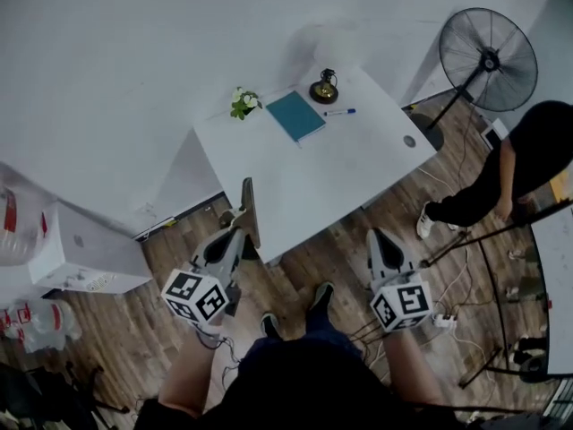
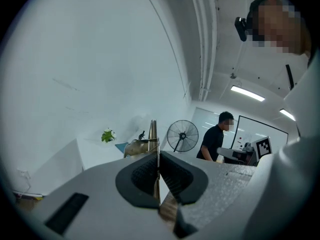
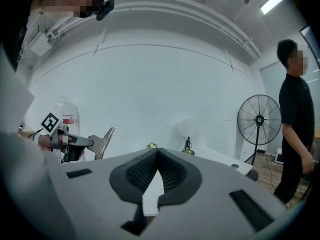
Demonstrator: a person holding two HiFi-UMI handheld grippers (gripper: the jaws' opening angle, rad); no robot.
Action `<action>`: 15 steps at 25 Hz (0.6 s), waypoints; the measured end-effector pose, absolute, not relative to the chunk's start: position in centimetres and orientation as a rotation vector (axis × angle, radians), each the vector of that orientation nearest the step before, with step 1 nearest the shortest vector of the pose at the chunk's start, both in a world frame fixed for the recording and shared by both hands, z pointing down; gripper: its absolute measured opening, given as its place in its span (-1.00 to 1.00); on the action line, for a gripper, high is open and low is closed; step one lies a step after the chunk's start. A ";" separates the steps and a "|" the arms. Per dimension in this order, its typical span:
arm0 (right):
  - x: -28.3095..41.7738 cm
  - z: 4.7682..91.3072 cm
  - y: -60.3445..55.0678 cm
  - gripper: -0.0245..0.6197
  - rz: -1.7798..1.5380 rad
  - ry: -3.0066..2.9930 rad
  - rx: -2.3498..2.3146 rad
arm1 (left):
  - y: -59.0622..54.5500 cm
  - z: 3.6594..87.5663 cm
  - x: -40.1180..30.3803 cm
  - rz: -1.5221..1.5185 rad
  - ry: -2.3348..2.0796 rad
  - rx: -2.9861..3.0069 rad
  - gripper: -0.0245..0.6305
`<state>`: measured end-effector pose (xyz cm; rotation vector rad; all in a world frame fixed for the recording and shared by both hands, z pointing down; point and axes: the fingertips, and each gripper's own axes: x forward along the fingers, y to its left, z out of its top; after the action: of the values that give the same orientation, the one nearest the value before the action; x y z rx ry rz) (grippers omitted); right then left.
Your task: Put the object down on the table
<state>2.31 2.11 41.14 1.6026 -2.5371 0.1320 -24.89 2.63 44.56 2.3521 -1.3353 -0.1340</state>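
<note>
A room is seen from above, with a white rectangular counter (image 1: 349, 173) ahead of a standing person who carries a tool in each hand.

The left tool (image 1: 235, 236) is pressed together on a thin, flat, grey metal piece (image 1: 248, 206). The piece sticks out past the jaw tips, with its long axis pointed away from the person and in line with the tool. In the left gripper view the piece (image 2: 153, 131) is seen edge-on as a narrow strip pinched between the dark pads of the left tool (image 2: 157, 156). From the right gripper view it (image 3: 104, 141) is seen as a broad, slanted blade.

The right tool (image 1: 378, 238) is held by the counter's near edge, to the right. Its pads are closed on each other and nothing is held between them (image 3: 157, 154).

The metal piece is held in the air, at the counter's near left corner. Bare counter lies just ahead of it and to its right. Its height above the surface cannot be told. The left hand is judged to be the one to set it down, by a short reach forward and rightward.

At the counter's far end a teal notebook (image 1: 296, 115), a blue pen (image 1: 339, 112), a small green plant (image 1: 243, 102) and a dark round ornament (image 1: 324, 88) are set, well apart from the piece.
</note>
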 end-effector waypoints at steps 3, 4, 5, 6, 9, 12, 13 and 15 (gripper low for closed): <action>3.7 41.7 -0.7 -0.90 0.156 -2.581 1.582 | 0.4 44.6 -23.8 -0.121 -1.376 2.327 -0.91; 4.4 42.0 -1.7 -0.90 0.168 -2.593 1.577 | -0.4 44.6 -23.3 -0.118 -1.392 2.315 -0.91; 5.1 42.3 -2.8 -0.90 0.180 -2.604 1.571 | -1.2 44.6 -22.9 -0.115 -1.408 2.303 -0.91; 5.9 42.4 -3.9 -0.90 0.189 -2.614 1.564 | -2.1 44.5 -22.3 -0.113 -1.423 2.292 -0.91; 8.7 42.7 -7.3 -0.90 0.203 -2.640 1.540 | -5.0 44.4 -20.1 -0.108 -1.466 2.257 -0.91; 11.5 43.2 -10.5 -0.90 0.241 -2.665 1.525 | -7.6 45.2 -18.1 -0.108 -1.490 2.198 -0.91; 12.3 43.4 -11.4 -0.90 0.253 -2.673 1.518 | -8.4 45.6 -17.6 -0.112 -1.493 2.170 -0.91; 13.8 43.7 -13.1 -0.90 0.275 -2.683 1.500 | -9.9 46.5 -16.9 -0.136 -1.492 2.111 -0.91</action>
<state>13.83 -13.14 43.74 1.5002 -2.6833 0.2747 -16.93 -9.93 46.53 2.1108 -1.4924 -0.1360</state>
